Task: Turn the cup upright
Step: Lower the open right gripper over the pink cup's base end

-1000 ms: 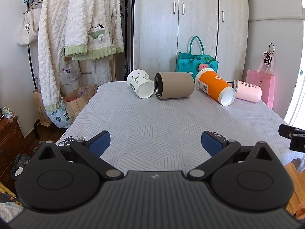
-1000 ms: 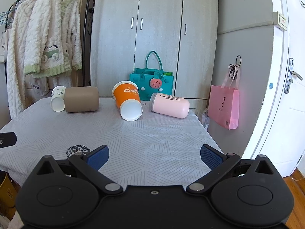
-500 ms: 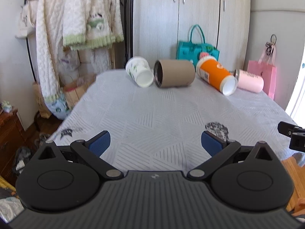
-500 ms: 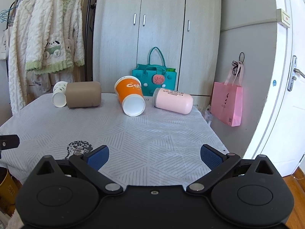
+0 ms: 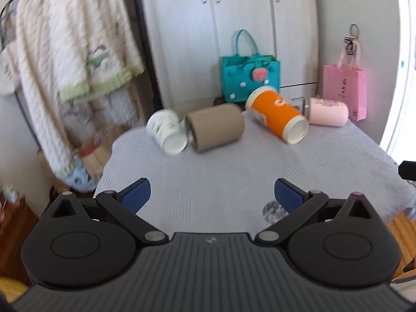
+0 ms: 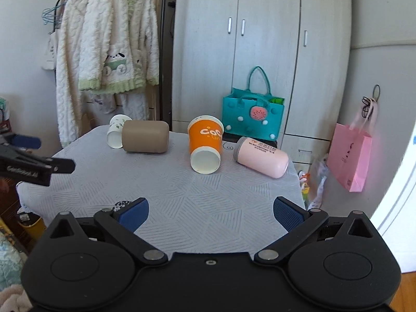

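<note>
At the far end of the grey-clothed surface, four cups lie on their sides; the orange cup faces the right tongs, likely its target. Both right and left tongs hover agape, empty, near the front edge.

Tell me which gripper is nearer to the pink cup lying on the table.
Right, as a judgement. The right gripper faces the table's right half, with the pink cup ahead and slightly right. The left gripper sits further left, so the cup lies far off to its right. Both are open.
</note>
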